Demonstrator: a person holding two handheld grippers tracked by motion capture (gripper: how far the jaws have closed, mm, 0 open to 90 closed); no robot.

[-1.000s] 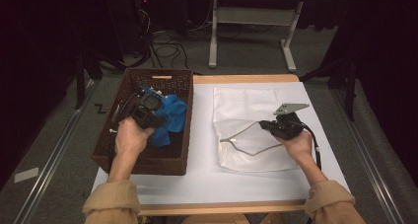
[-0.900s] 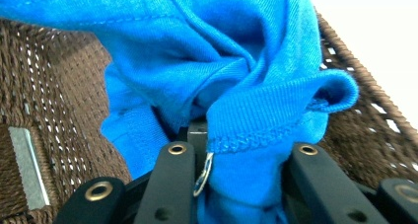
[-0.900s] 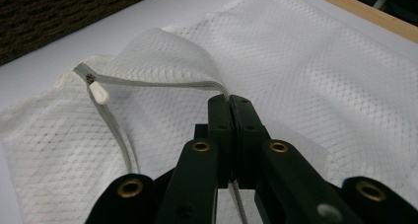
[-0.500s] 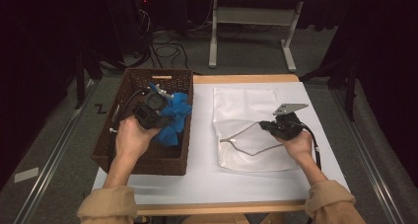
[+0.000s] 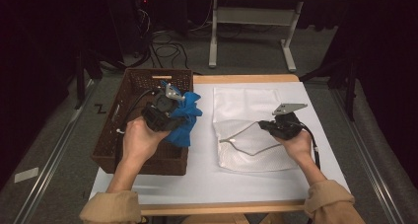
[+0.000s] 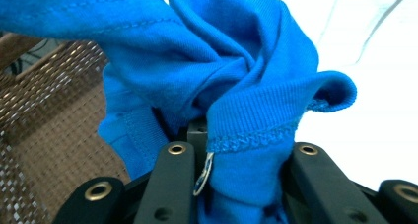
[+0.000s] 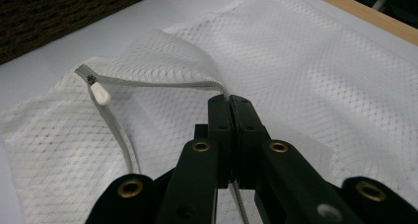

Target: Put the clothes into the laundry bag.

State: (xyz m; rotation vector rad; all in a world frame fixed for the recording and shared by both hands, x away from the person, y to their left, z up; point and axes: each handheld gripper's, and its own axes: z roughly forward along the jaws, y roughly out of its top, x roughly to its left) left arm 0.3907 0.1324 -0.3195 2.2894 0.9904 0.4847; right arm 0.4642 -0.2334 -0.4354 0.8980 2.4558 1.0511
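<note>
A bunched blue garment [image 5: 185, 119] hangs over the right rim of the brown wicker basket [image 5: 129, 88], with my left gripper [image 5: 173, 116] shut on it. In the left gripper view the blue garment [image 6: 231, 76] is wadded between the two black jaws. A white mesh laundry bag [image 5: 246, 110] lies flat on the table, its zipper open. My right gripper [image 5: 263, 126] is shut on the bag's zipper edge and lifts it slightly. In the right gripper view the jaws meet on the zipper tape [image 7: 162, 83], and the white zipper pull [image 7: 101, 94] lies at the left.
The table has a white top [image 5: 207, 177] with a wooden edge. The basket stands at its left side, partly off the white sheet. Beyond the table are a dark floor, cables and a white desk frame [image 5: 251, 17].
My left hand has lifted the blue garment out of the basket and carried it right, toward the mesh bag. The right hand has stayed in place.
</note>
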